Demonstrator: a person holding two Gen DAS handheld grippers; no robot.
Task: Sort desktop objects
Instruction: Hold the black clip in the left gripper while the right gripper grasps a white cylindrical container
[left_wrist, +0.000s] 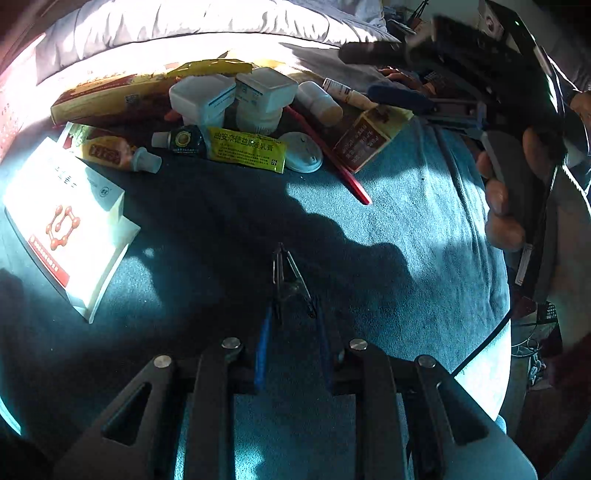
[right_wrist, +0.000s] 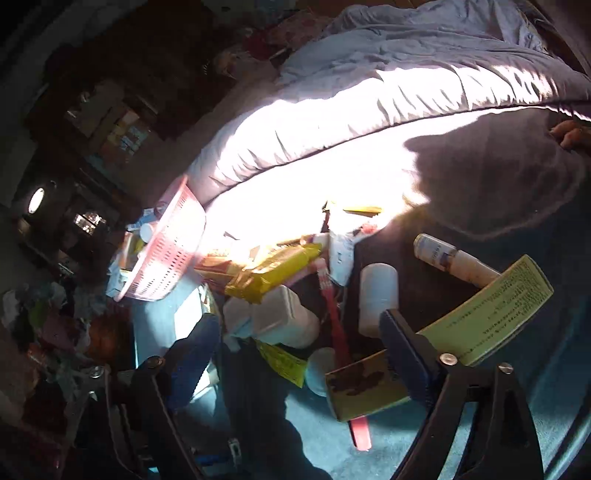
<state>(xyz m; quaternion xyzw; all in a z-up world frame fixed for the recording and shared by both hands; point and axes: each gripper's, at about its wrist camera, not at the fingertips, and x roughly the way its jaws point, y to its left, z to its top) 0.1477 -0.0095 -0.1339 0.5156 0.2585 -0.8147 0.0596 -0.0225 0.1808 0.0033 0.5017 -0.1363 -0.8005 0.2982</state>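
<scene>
My left gripper (left_wrist: 293, 354) is shut on a pair of blue-handled pliers (left_wrist: 286, 280), held low over the blue cloth (left_wrist: 406, 221). Beyond it lies a clutter: a yellow ointment tube (left_wrist: 236, 147), white bottles (left_wrist: 236, 99), a red toothbrush (left_wrist: 332, 155), a brown box (left_wrist: 369, 136) and a white box with red print (left_wrist: 70, 221). My right gripper (right_wrist: 295, 354) is open above the same pile, its right finger (right_wrist: 402, 354) beside the brown box (right_wrist: 365, 387) and the toothbrush (right_wrist: 336, 325). It also shows from the left wrist (left_wrist: 406, 96).
A pink basket (right_wrist: 166, 251) with items stands at the far left beside a sunlit quilt (right_wrist: 332, 122). A small spray bottle (right_wrist: 450, 258) and a white round lid (left_wrist: 303, 151) lie in the pile. A long yellow-red box (left_wrist: 110, 96) sits at the back.
</scene>
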